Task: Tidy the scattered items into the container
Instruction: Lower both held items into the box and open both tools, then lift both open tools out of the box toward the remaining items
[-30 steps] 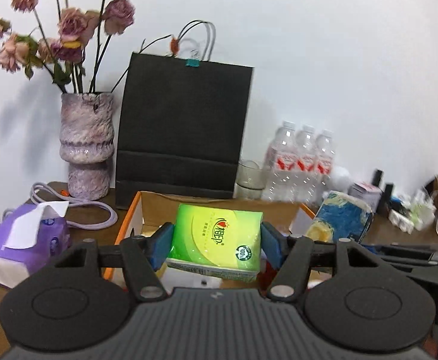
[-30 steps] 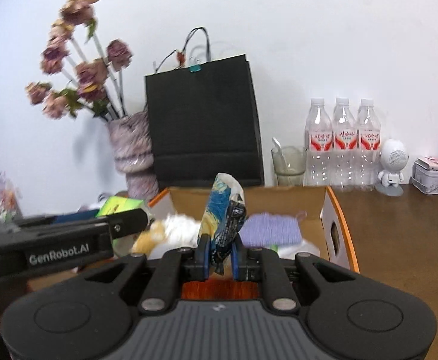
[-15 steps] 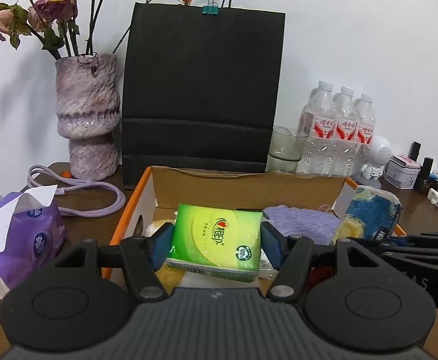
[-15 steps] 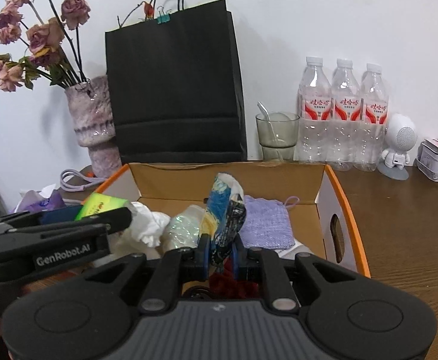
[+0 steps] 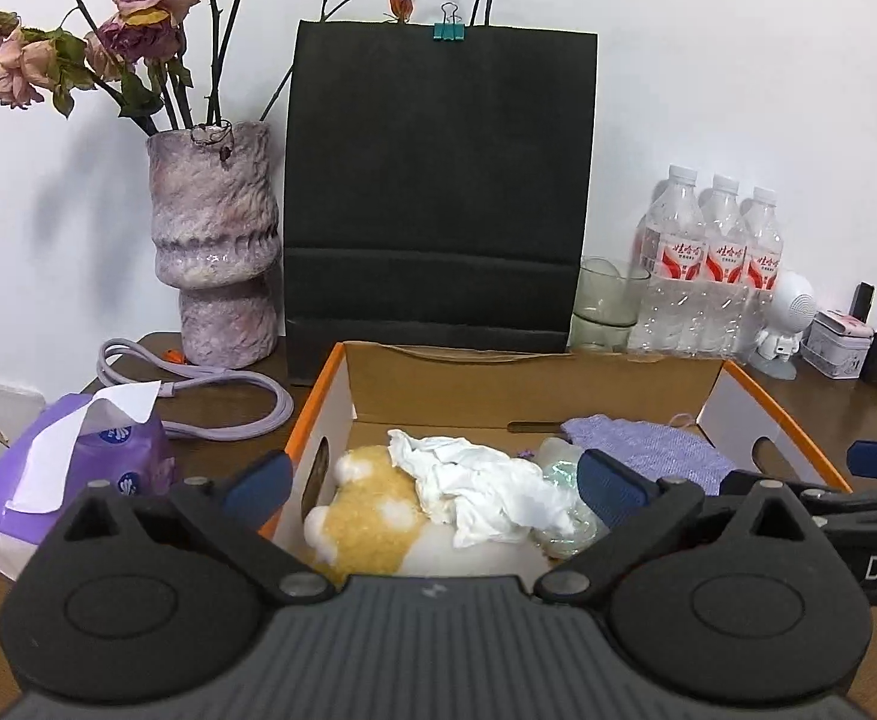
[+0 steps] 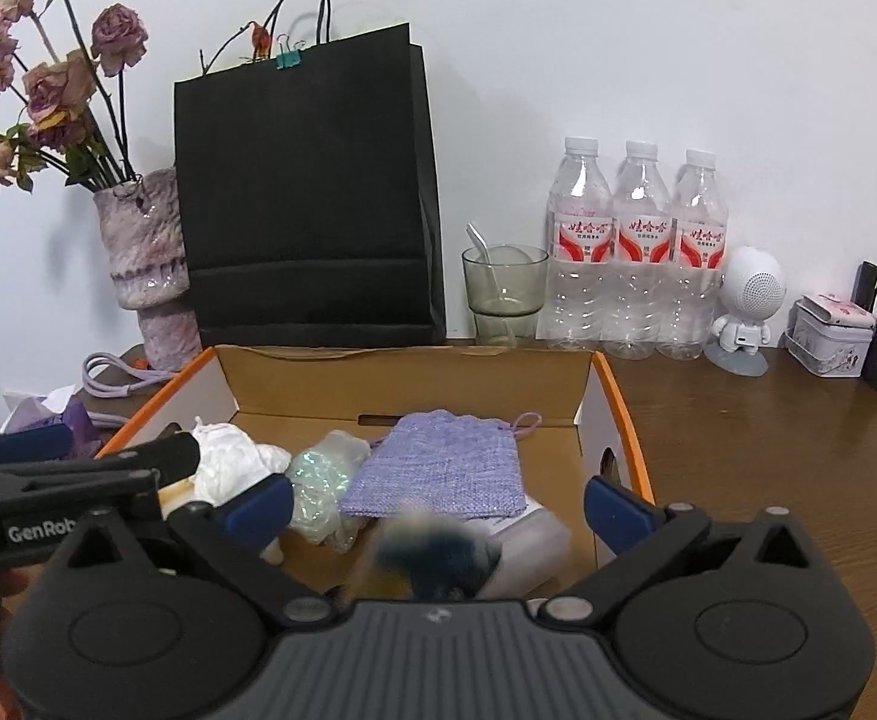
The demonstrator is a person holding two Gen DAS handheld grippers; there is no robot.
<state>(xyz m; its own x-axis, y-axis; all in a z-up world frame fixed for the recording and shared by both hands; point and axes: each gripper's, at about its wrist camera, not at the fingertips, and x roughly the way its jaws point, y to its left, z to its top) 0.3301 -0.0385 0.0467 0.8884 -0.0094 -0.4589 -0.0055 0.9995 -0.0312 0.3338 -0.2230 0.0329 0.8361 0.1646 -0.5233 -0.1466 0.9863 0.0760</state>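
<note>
Both hand-held grippers, left (image 5: 432, 480) and right (image 6: 435, 504), are seen opening wide with nothing clamped, the green tissue pack released from view and the blurred blue-and-yellow packet (image 6: 432, 558) dropped into the orange-edged cardboard box (image 5: 534, 384), so both items are judged delivered.

Black bag (image 5: 438, 192) behind open box (image 5: 528, 381)

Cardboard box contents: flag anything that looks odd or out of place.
In the right wrist view, a dark blue and yellow blur hangs between the right claw's opening jaws over the cardboard box, apparently an item mid-drop. The other contents lie loosely piled.
</note>
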